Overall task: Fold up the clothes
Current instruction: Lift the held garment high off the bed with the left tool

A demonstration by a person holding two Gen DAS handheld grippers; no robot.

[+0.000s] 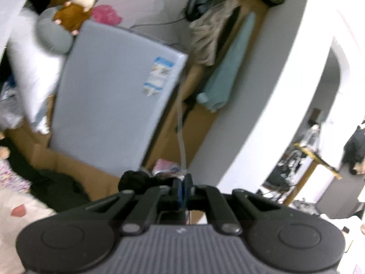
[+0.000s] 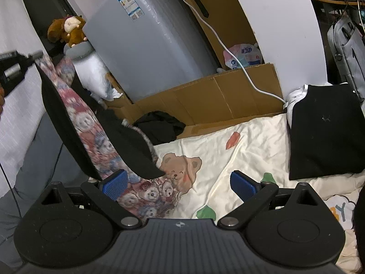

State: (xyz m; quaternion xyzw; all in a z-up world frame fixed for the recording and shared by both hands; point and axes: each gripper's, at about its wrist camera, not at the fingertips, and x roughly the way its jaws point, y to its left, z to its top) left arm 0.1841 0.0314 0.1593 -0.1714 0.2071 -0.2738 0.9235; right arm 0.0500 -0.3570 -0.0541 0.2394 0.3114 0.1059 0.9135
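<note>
Your left gripper [image 1: 183, 190] is clenched; only the right view shows it pinching the bear-print garment [image 2: 91, 132] aloft, tail on the bedsheet [image 2: 239, 155]. Your right gripper [image 2: 179, 183] is released above the sheet, folded black garment [image 2: 324, 134] beside.

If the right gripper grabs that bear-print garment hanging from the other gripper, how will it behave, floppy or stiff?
Probably floppy: the bear-print garment hangs in a long drape from the left gripper, its lower end pooling on the cream bedsheet. Likely light, since one pinched corner holds it up. It may swing or slide when the open right gripper closes on it.
</note>
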